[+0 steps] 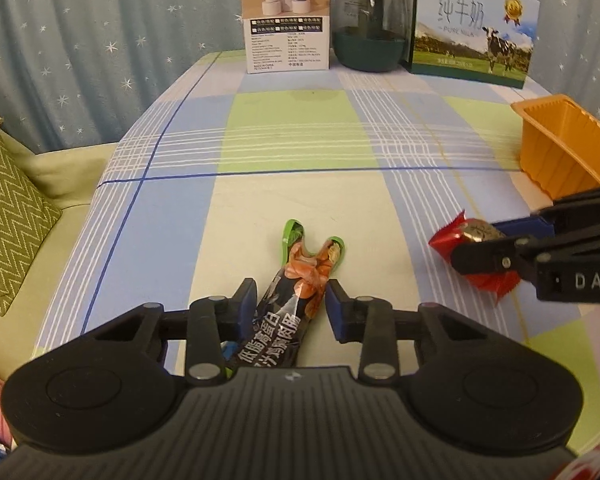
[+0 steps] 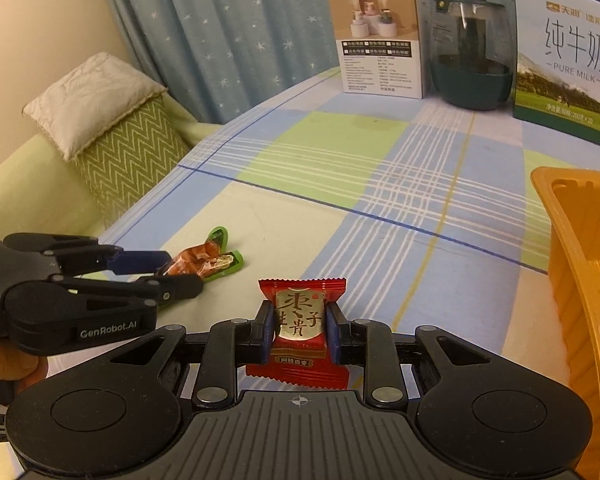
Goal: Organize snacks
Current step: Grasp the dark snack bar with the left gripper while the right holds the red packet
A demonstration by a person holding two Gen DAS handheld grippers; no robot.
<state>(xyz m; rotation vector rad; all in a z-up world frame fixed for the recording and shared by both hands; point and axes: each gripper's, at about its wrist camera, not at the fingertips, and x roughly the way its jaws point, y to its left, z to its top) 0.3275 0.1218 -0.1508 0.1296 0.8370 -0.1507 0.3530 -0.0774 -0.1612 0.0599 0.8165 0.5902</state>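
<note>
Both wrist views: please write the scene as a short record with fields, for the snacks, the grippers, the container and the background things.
left gripper: pads press on long dark snack pack
right gripper: shut on red candy packet
container: orange tray, at the right side, no snack visible inside
surface: checked tablecloth
far edge of table: white box, glass jar, milk carton
beside table: zigzag cushion

Your left wrist view looks along its fingers, tilted down, close over the table (image 1: 300,128) toward the curtain (image 1: 100,40). Your right wrist view does likewise from further right (angled leftward). Both share the milk box (image 1: 474,26) (image 2: 568,68), jug (image 1: 370,26) (image 2: 472,52) and each other's gripper.
</note>
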